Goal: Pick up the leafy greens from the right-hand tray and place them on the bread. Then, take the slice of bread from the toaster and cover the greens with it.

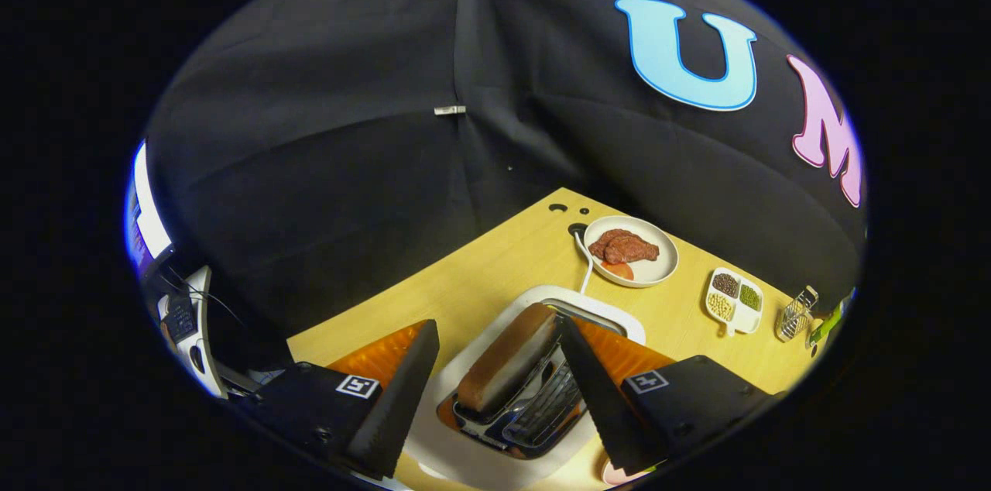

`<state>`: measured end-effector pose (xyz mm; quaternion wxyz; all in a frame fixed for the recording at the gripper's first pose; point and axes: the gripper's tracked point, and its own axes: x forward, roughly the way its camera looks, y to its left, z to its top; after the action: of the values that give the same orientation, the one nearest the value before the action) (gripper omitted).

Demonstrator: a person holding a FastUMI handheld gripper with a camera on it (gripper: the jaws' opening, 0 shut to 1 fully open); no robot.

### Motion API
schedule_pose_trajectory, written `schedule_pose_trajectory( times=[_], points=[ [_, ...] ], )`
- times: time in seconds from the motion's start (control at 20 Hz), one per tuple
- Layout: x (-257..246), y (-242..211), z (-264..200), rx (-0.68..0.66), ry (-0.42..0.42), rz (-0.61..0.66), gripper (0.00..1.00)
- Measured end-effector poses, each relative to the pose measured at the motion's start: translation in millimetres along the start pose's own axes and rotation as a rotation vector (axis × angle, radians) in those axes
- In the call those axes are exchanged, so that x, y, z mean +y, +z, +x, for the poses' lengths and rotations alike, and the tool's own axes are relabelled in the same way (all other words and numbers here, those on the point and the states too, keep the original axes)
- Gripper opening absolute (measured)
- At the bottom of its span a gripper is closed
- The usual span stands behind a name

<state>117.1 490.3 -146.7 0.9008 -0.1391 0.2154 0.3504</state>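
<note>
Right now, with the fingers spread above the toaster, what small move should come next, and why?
Probably lower the gripper straight down so its open fingers straddle the bread slice standing in the toaster, then close. The slice lies between the fingers, nearer the right one, and neither finger touches it yet, so a slight shift to centre it may help.

A light wooden table [495,274] with cable holes near its far corner carries a white toaster [495,429], which stands directly below the gripper [499,375], whose fingers are spread wide to either side of it and grip nothing. Beyond the toaster sits a round white plate [662,266] with food on it, a white cord [586,262] running just beside it. To the plate's right lie a small divided dish [734,301] and, further right, a small wire rack [796,314].
</note>
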Motion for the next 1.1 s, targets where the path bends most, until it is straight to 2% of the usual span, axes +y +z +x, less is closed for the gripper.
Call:
schedule_pose_trajectory(
  times=[0.1, 0.2, 0.3, 0.55, 0.6, 0.7, 0.8, 0.95, 1.1],
  points=[
    [0.6, -4.3, 6.6, 0.013, -0.007, -0.007, 0.96],
    [0.1, -5.6, 7.6, 0.020, -0.018, 0.002, 0.87],
    [-3.1, -6.4, 8.7, 0.027, -0.032, 0.015, 0.74],
    [-20.9, -9.3, 3.8, 0.054, -0.104, 0.046, 0.30],
    [-19.5, -10.7, 6.0, 0.063, -0.098, 0.059, 0.22],
    [-20.6, -9.2, 2.3, 0.067, -0.092, 0.081, 0.17],
    [-14.7, -4.4, 1.8, 0.055, -0.051, 0.069, 0.13],
    [-15.3, 4.3, -10.5, 0.026, 0.005, 0.066, 0.11],
    [-26.4, 27.3, -27.5, -0.023, 0.015, 0.108, 0.10]
  ],
)
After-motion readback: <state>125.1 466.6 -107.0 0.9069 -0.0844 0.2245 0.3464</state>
